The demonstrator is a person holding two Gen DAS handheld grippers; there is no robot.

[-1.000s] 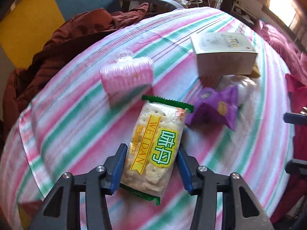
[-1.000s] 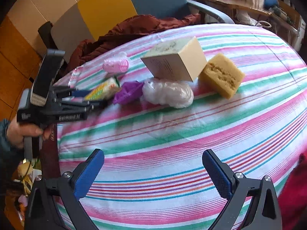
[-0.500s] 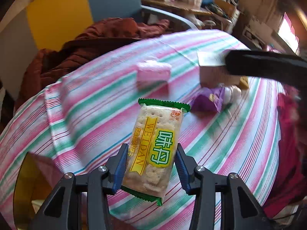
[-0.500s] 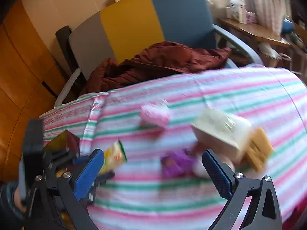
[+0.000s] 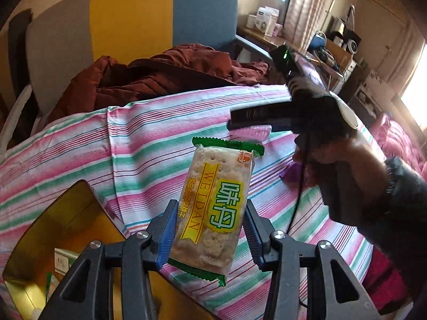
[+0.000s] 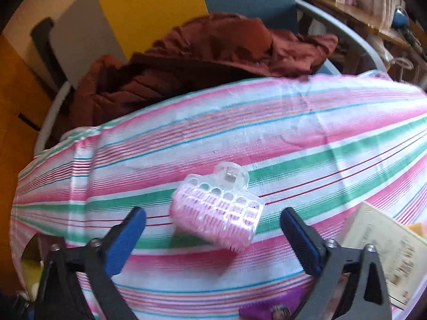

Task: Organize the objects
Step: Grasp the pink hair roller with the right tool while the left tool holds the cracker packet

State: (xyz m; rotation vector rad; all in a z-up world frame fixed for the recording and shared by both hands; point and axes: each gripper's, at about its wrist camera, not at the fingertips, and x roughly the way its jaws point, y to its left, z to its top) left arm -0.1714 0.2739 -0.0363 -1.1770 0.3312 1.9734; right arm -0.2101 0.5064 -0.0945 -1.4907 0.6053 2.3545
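My left gripper is shut on a green-edged cracker packet and holds it in the air past the table's near left edge, beside an open yellow box. My right gripper is open and low over the striped table, with a pink hair roller clip lying between and just ahead of its fingers. In the left wrist view the right gripper reaches over the pink clip.
A cream carton and a yellow sponge lie at the right. A purple packet lies near my right gripper. A dark red jacket is heaped on the chair behind the table.
My left gripper has lifted the cracker packet off the table and drawn back left toward the yellow box. My right gripper has swung across the table to the pink clip.
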